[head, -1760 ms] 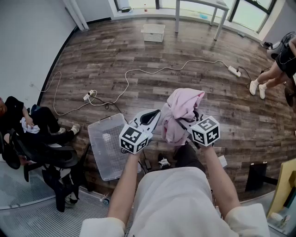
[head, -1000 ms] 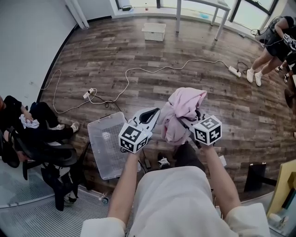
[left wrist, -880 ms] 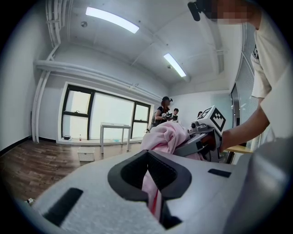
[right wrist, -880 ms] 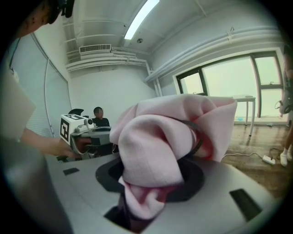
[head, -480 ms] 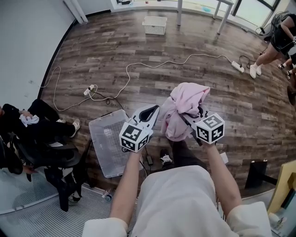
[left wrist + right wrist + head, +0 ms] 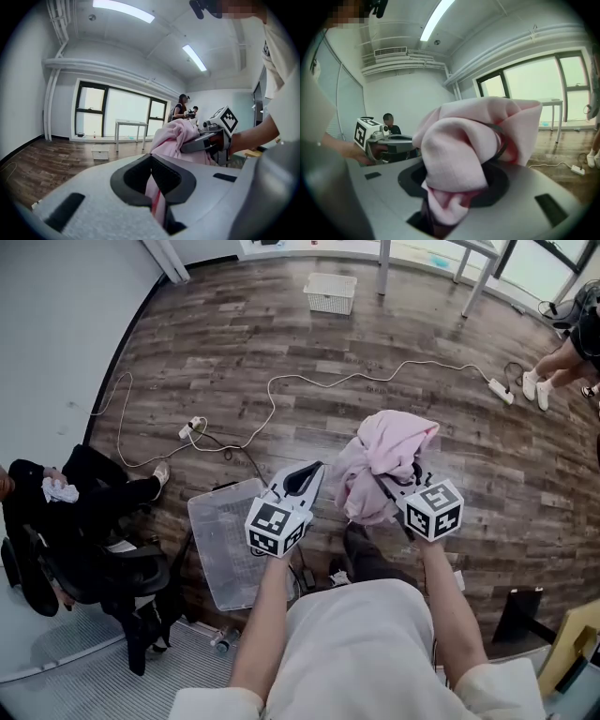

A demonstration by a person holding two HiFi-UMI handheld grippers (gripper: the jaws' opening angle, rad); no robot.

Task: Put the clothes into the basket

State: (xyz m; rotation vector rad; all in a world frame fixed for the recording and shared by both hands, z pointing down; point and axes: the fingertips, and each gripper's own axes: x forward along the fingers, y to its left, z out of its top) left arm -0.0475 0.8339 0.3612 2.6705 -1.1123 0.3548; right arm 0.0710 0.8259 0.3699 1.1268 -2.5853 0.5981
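Pink garment held up above the wood floor.
The right gripper is clamped on the soft, crumpled pale-pink cloth, which bunches over its jaws and hangs in loose folds. The left gripper, jaws together and empty, is just beside it. A clear basket stands on the floor below.

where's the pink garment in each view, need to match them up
Head view: pink garment right of centre, bunched over the right tongs.
Left gripper view: right of centre, beyond the tip of the left tongs.
Right gripper view: dead centre, clamped in the right tongs and hiding most of the jaws.
Shared landmark: the white table by the windows, also at and.
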